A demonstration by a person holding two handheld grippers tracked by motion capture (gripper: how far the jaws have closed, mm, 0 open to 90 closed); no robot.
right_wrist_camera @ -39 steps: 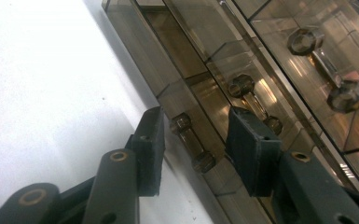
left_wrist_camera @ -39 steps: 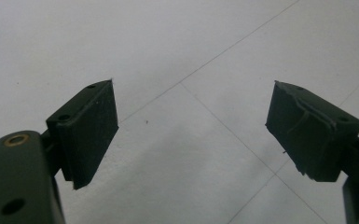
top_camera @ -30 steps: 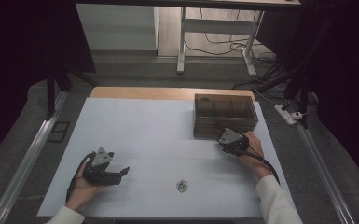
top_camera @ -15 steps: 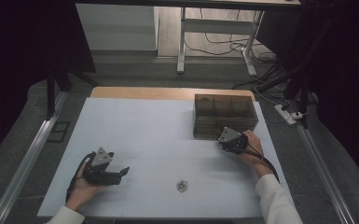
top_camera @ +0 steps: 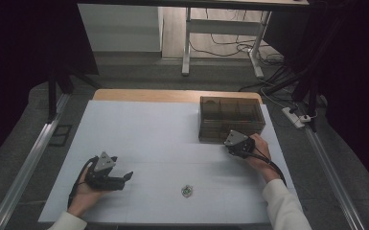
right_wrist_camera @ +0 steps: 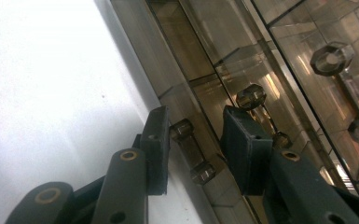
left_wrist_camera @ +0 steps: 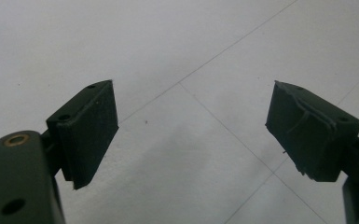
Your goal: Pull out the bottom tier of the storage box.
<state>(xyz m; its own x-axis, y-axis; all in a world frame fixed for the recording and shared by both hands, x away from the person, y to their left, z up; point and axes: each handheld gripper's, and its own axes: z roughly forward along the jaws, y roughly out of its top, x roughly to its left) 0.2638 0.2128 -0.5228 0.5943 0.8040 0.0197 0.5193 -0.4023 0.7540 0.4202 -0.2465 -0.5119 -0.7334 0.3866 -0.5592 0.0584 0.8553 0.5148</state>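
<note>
Right gripper [right_wrist_camera: 193, 149] sat at the 5 o'clock corner of the smoky drawer box [top_camera: 230, 115], jaws just closing round a drawer handle [right_wrist_camera: 192, 150] — pads apparently not yet pressing — so next: pinch, pull straight; left gripper [left_wrist_camera: 191, 135] spread, idle.

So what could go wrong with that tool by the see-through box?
The right tool has been closing around a small drawer handle on the brown see-through box, but its pads don't press on it yet. It might slip off that little handle. Pulling could also drag the whole box across the table, since the left tool sits open, far away, not steadying it.
</note>
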